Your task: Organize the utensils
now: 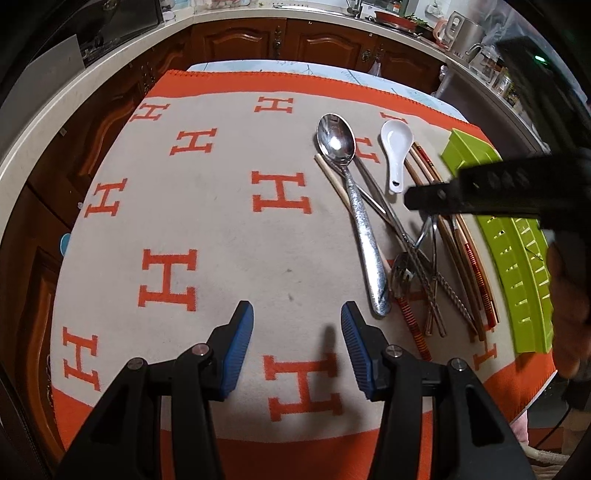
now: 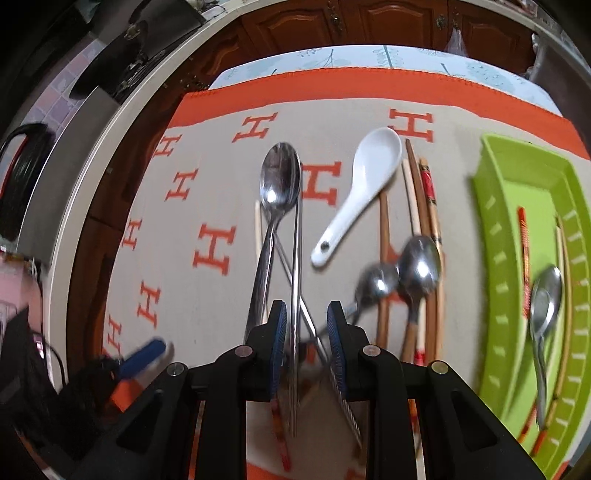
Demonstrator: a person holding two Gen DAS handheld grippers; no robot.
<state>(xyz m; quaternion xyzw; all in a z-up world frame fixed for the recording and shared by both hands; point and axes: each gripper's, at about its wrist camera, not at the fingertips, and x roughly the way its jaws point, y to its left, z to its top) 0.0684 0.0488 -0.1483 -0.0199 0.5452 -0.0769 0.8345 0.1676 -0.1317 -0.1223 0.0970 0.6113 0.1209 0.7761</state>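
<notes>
Loose utensils lie on the orange-and-beige cloth (image 1: 221,221): a big metal spoon (image 1: 351,206) (image 2: 277,192), a white ceramic spoon (image 1: 396,155) (image 2: 364,184), metal chopsticks (image 2: 296,258), two small metal spoons (image 2: 419,266), a fork (image 1: 400,273) and wooden chopsticks (image 1: 461,258) (image 2: 417,206). The green tray (image 1: 517,266) (image 2: 495,236) at the right holds a metal spoon (image 2: 545,302) and orange-wound chopsticks. My left gripper (image 1: 297,332) is open over bare cloth, left of the pile. My right gripper (image 2: 306,332) hovers over the metal chopsticks with a narrow gap; its pads press on nothing.
A pale counter edge (image 1: 44,122) and dark wooden cabinets (image 1: 236,40) curve around the table's far and left sides. Kitchenware crowds the back right counter (image 1: 461,33). A hand (image 1: 569,314) holds the right gripper's black body (image 1: 480,188) above the pile.
</notes>
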